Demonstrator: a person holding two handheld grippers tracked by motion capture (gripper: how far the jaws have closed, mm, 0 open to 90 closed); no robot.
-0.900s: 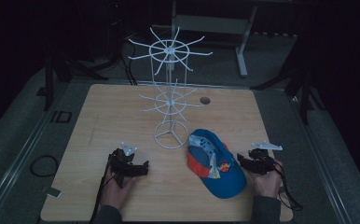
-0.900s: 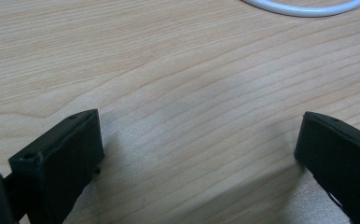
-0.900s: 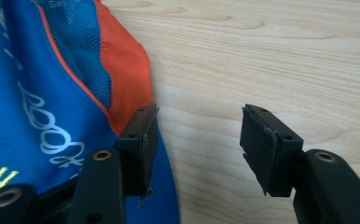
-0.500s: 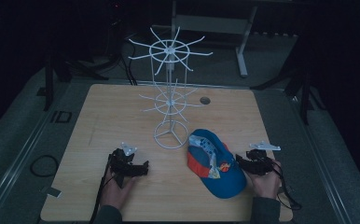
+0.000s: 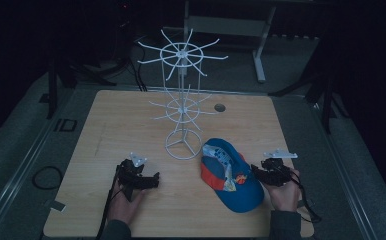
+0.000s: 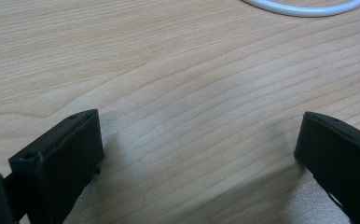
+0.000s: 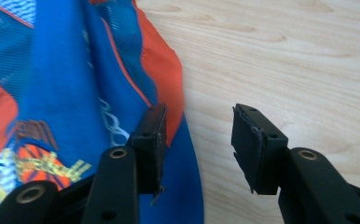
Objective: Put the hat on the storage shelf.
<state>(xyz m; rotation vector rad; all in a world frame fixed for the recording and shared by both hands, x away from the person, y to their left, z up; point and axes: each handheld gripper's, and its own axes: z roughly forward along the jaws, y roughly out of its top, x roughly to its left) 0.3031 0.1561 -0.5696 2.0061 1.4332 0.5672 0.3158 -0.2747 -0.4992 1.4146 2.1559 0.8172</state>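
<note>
Wooden table (image 5: 131, 125) seen from above, dark room around it. A white wire rack (image 5: 182, 107) stands near the table's centre w/ spoke-like arms at two levels and a ring base. Just right of the base lies a blue and orange cap (image 5: 231, 175), flat on the wood, towards the near edge. The right gripper (image 5: 259, 171) sits at the cap's right edge, held by a hand — its jaws are about half open; in the right gripper view one jaw lies over the cap fabric (image 7: 75, 93), the other over bare wood, nothing pinched. The left gripper (image 5: 153, 179) rests on the table well left of the cap, jaws wide apart w/ only wood between them.
</note>
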